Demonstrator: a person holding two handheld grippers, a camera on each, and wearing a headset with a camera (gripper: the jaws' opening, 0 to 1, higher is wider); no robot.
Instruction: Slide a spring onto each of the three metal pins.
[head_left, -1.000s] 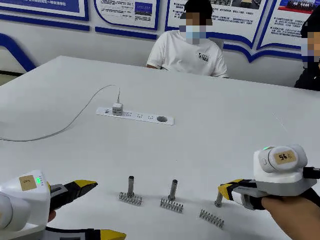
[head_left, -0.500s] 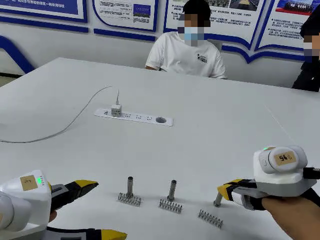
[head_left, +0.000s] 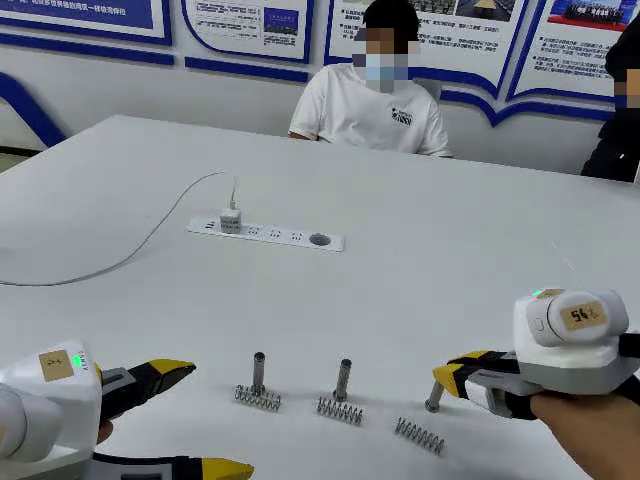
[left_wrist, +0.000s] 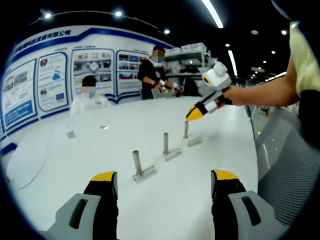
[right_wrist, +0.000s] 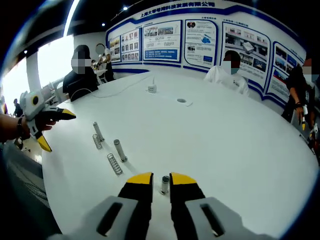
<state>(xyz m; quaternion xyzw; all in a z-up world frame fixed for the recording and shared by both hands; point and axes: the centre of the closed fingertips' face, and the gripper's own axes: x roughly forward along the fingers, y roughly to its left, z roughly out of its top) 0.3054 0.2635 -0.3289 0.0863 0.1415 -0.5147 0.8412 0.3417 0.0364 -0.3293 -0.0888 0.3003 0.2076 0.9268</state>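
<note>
Three metal pins stand in a row near the table's front edge: left pin (head_left: 258, 370), middle pin (head_left: 343, 378), right pin (head_left: 434, 397). A spring lies flat in front of each: (head_left: 257, 398), (head_left: 339, 411), (head_left: 420, 435). My left gripper (head_left: 210, 420) is open at the bottom left, well short of the left pin (left_wrist: 136, 162). My right gripper (head_left: 448, 377) has its jaws a narrow gap apart, and the right pin (right_wrist: 164, 184) stands just ahead of that gap, untouched as far as I can tell.
A white power strip (head_left: 265, 233) with a plugged-in charger (head_left: 231, 220) and a thin cable (head_left: 120, 262) lies mid-table. One person (head_left: 365, 95) sits at the far side and another (head_left: 615, 130) at the far right.
The head camera has shifted slightly. Both grippers, the pins and the springs stay where they were.
</note>
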